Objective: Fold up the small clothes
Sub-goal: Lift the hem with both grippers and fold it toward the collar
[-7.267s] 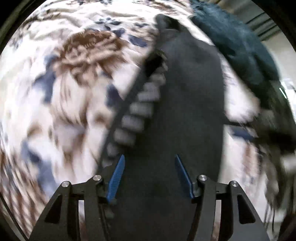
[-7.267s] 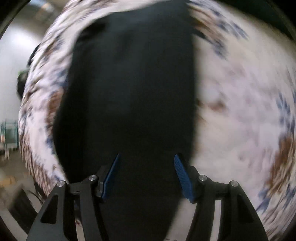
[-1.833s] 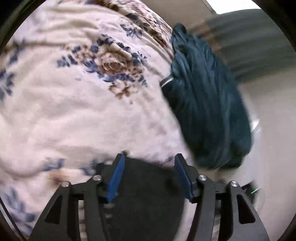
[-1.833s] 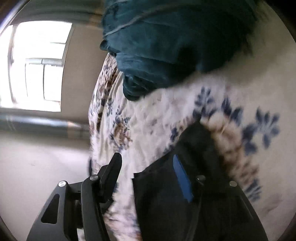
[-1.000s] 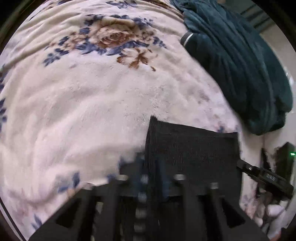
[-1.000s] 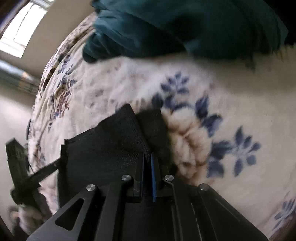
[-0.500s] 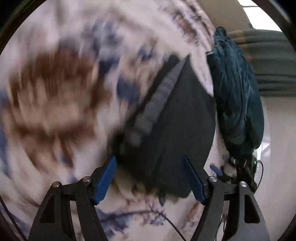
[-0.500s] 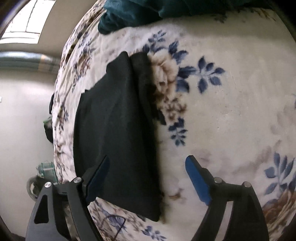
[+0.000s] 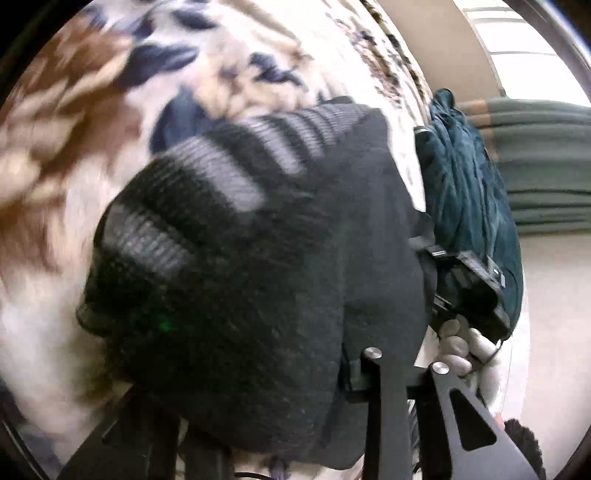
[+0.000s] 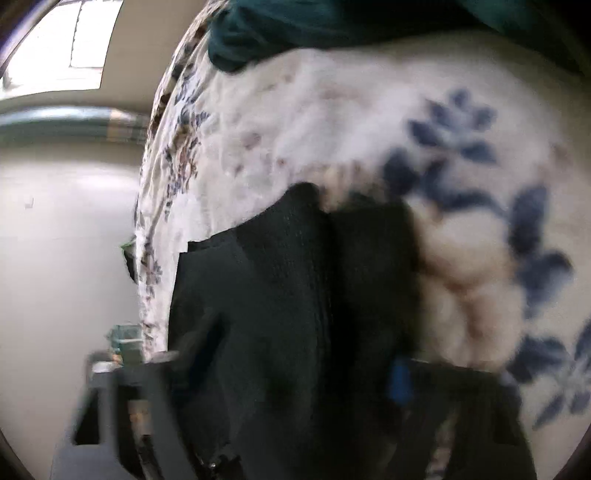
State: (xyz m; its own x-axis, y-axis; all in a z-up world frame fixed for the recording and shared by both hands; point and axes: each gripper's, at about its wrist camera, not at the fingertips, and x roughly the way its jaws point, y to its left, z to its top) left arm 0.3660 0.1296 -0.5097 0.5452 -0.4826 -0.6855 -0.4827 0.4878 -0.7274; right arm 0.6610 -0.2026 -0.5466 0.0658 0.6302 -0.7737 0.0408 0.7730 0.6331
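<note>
A small black knit garment [image 9: 258, 280] with grey stripes along its ribbed band [image 9: 229, 177] lies bunched on the flowered blanket [image 9: 74, 129]. In the left wrist view it covers my left gripper [image 9: 295, 373]; only the right finger's arm shows, the tips are hidden. In the right wrist view the same garment [image 10: 295, 314] lies folded over itself and drapes across my right gripper [image 10: 306, 373]. One blue pad [image 10: 399, 380] shows at its right edge; the frame is blurred and the left finger is smeared.
A dark teal garment [image 9: 469, 206] lies heaped at the blanket's far right edge; it also shows at the top of the right wrist view [image 10: 295, 33]. The other hand-held gripper and gloved hand [image 9: 465, 343] sit beside it. Wall and window lie beyond.
Half a second ago both grippers were open above the flat garment. Now both have dropped into it and the cloth is bunched up over their fingers.
</note>
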